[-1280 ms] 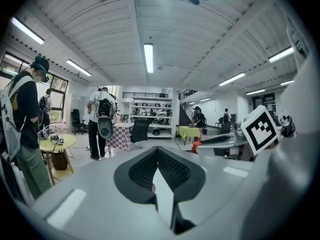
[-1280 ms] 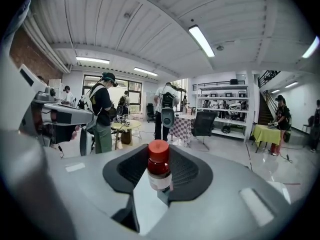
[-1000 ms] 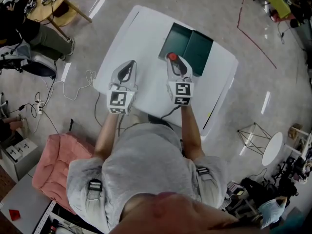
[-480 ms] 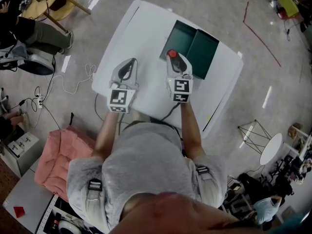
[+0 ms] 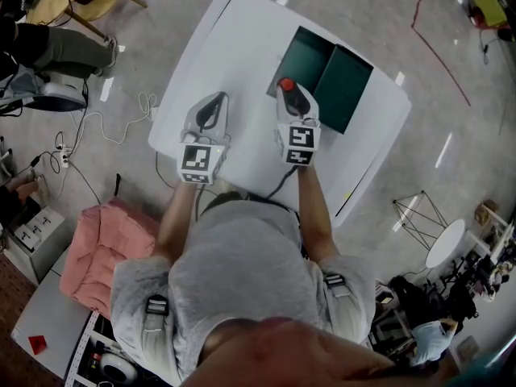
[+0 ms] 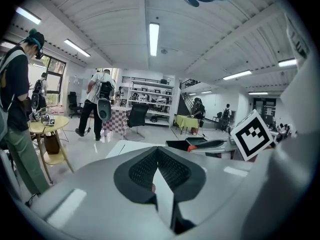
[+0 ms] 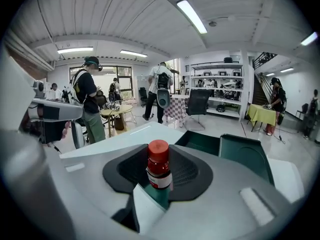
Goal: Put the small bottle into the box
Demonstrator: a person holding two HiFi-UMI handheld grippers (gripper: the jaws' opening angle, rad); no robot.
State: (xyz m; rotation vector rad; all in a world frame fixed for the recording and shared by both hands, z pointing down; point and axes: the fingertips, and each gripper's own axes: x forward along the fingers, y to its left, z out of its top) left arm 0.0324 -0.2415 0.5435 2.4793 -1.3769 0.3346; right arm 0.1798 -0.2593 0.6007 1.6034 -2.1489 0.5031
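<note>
White table (image 5: 234,47) in a big open workshop with a shiny grey floor (image 5: 363,6). Shelving (image 7: 220,96) and a person with a backpack (image 7: 161,91) are way out beyond the box. The dark green box (image 5: 310,59) sits open on the table, with its lid (image 5: 348,87) lying right beside it. The small bottle (image 7: 159,170), red cap up, is clamped upright in the right gripper's (image 5: 290,95) jaws, right at the box's near edge. The left gripper (image 5: 214,101) hangs off to the box's left, jaws pressed together on nothing.

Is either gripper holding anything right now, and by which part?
The right gripper grips the small bottle by its lower body, red cap up. The left gripper is shut and empty.
</note>
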